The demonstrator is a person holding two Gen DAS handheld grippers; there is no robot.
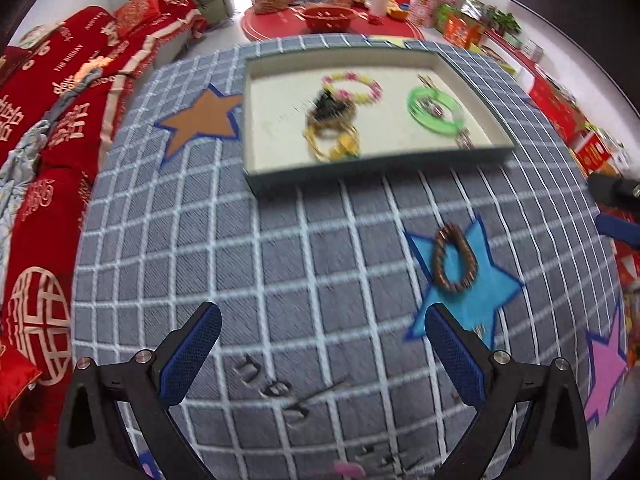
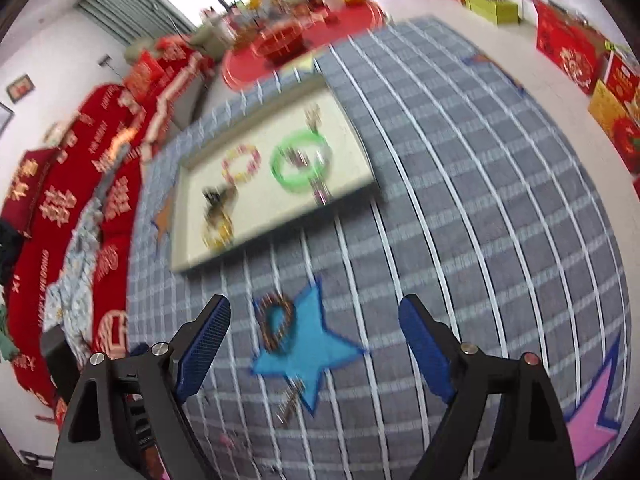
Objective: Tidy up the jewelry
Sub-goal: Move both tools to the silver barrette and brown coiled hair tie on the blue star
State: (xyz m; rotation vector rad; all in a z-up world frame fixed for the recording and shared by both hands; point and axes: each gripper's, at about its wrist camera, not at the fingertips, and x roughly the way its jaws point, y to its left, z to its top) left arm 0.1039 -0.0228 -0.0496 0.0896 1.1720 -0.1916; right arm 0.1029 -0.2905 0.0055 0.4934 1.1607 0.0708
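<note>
On the checked tablecloth [image 1: 320, 240], a shallow tray [image 1: 256, 176] toward the far side; inside it, a flower-bead bracelet [image 1: 354, 80] behind a tangled heap of jewelry [image 1: 332, 128] at the middle, a bangle [image 1: 434, 116] to the right. Nearer, right of centre, a beaded bracelet [image 1: 454, 260] on a star patch [image 1: 480, 300]. Nearest, a few small metal clips [image 1: 276, 388]; beyond the table's left edge, a draped sofa [image 1: 60, 120].

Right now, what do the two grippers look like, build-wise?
Both match. The left gripper and right gripper each have two black angular arms with triangular cut-outs, silver round pivot bolts at the joints, and jaws faced with blue textured pads. No cables or markings show, and no hands or sleeves are in view.
</note>
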